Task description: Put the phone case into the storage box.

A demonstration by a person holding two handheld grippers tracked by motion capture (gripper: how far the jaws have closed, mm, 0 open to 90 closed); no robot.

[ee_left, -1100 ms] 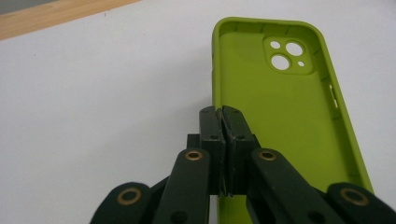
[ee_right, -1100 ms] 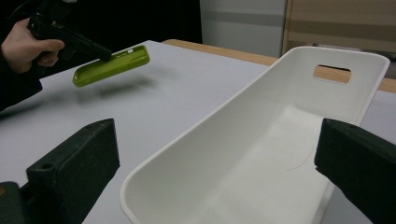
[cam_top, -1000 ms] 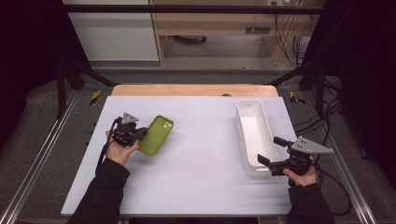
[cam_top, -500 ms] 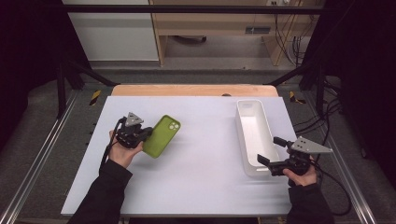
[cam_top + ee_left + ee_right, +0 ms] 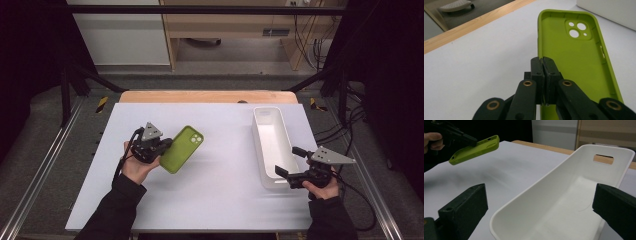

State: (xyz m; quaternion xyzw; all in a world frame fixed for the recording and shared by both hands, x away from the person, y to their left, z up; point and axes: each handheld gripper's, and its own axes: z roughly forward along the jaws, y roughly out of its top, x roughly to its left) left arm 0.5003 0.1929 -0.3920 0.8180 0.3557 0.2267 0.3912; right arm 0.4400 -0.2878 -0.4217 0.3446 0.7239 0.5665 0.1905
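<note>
A lime green phone case [image 5: 183, 148] hangs above the white table [image 5: 215, 200], left of centre, hollow side up with its camera cut-outs at the far end. My left gripper [image 5: 164, 146] is shut on the case's long left rim [image 5: 540, 53]. From the right gripper view the case [image 5: 475, 149] is seen tilted in the air at upper left. A long white bin [image 5: 270, 145] lies on the right side of the table. My right gripper [image 5: 286, 162] is open, its jaws set on either side of the bin's near end [image 5: 506, 220].
The bin [image 5: 579, 190] is bare inside, with a handle slot [image 5: 603, 159] in its far wall. A wooden strip [image 5: 207, 97] runs along the table's far edge. Metal rails flank the table, and cables trail at the right [image 5: 350, 120].
My left gripper has carried the green case rightward, toward the table's middle, and lifted it. The right gripper and bin have stayed put.
</note>
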